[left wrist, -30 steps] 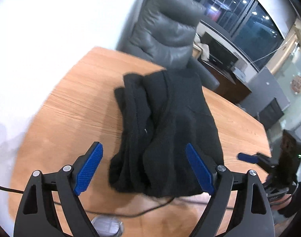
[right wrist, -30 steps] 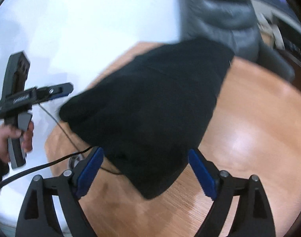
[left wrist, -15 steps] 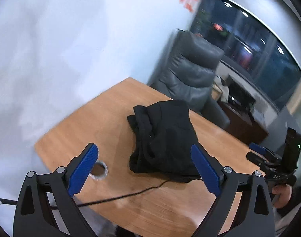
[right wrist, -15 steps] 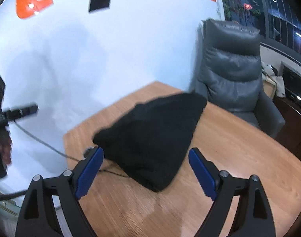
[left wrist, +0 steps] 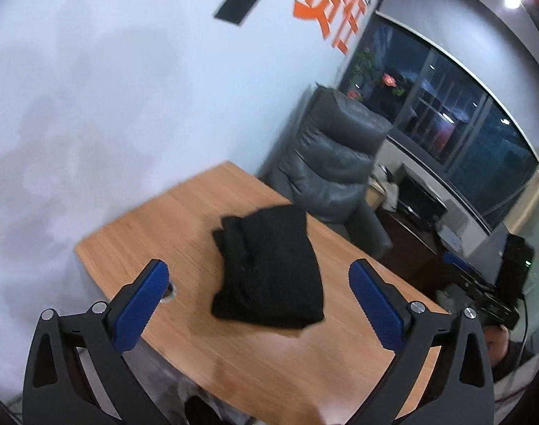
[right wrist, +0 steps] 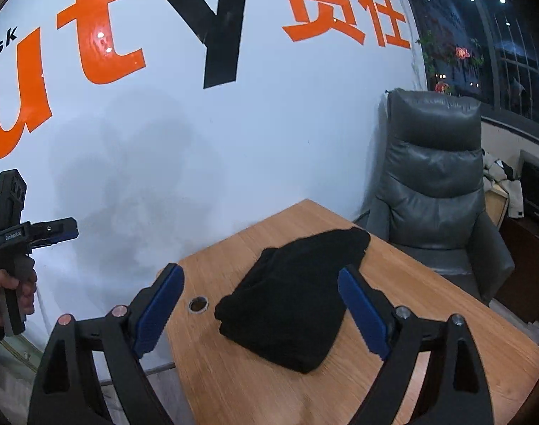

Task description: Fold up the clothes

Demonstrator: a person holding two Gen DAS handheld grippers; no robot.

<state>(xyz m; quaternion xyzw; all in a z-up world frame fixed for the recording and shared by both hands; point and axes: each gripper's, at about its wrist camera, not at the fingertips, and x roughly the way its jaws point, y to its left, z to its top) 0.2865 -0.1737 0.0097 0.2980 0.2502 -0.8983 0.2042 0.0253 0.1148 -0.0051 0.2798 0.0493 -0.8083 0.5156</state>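
1. Left wrist view: your left gripper (left wrist: pixel 258 306), its jaws just opened wide with nothing between them, hangs above the folded black knitted garment (left wrist: pixel 269 269), which lies mid-way on the light wooden table (left wrist: pixel 156 226). A loose layer at the bundle's 10 o'clock corner could spring open.

2. Right wrist view: your right gripper (right wrist: pixel 260 310) is spread and empty. The garment's (right wrist: pixel 294 297) 6 o'clock corner sits near the table's near edge; brushing it could drag it off.

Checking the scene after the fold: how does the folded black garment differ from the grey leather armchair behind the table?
The folded black garment is matte, soft cloth lying low in a compact bundle on the wooden table; the grey leather armchair is glossy, padded and stands upright on the floor beyond the table's far edge. The garment is much smaller than the armchair. Both are dark, and neither gripper touches them.
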